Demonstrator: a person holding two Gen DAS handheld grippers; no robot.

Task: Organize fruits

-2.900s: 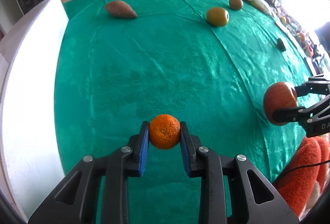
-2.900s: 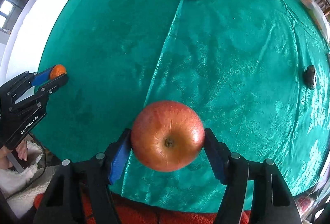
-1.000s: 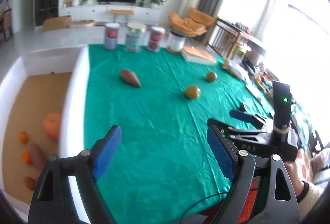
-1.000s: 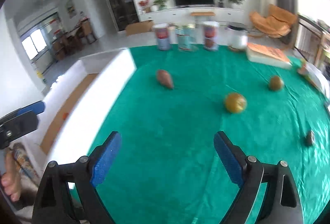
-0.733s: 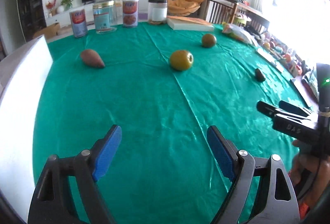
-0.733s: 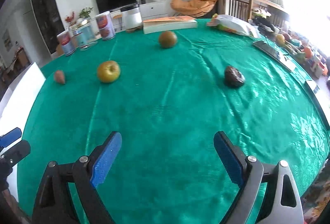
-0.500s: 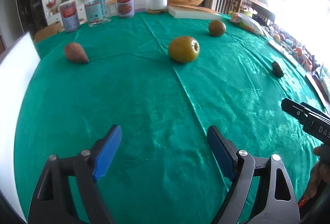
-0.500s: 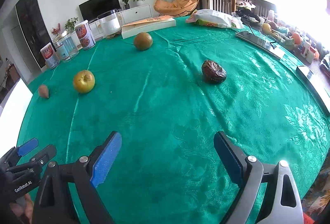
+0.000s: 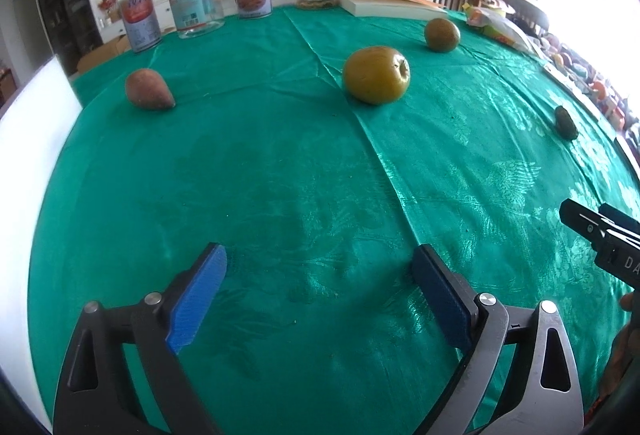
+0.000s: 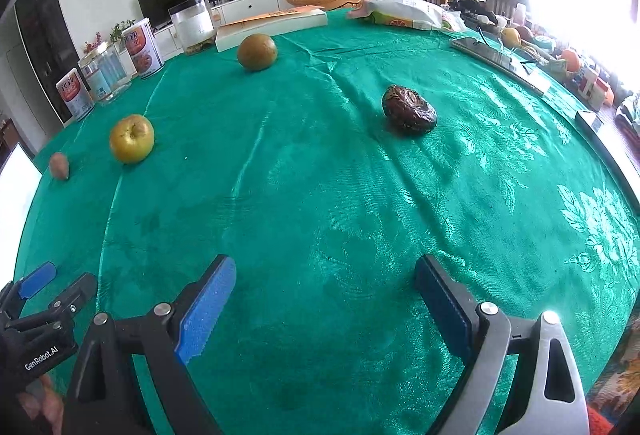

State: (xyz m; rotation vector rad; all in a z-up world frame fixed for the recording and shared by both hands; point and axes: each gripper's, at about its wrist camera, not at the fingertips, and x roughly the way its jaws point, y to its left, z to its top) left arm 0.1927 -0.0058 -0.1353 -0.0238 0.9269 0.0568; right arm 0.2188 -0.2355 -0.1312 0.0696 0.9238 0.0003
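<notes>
While both the left claw and right claw are being held wide and empty, the yellow-green apple, firm, smooth and bruisable, is being left far across the worktop, best taken across its widest sides.

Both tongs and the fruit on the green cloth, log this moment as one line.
left tongs: open, empty | right tongs: open, empty | on cloth: yellow-green apple, brown round fruit, reddish pointed fruit, dark wrinkled fruit

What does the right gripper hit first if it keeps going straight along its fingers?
Most likely bare green tablecloth: the open, empty right gripper points downward at the table. The dark wrinkled fruit lies farther on and slightly right, probably off the line; depth is uncertain.
</notes>
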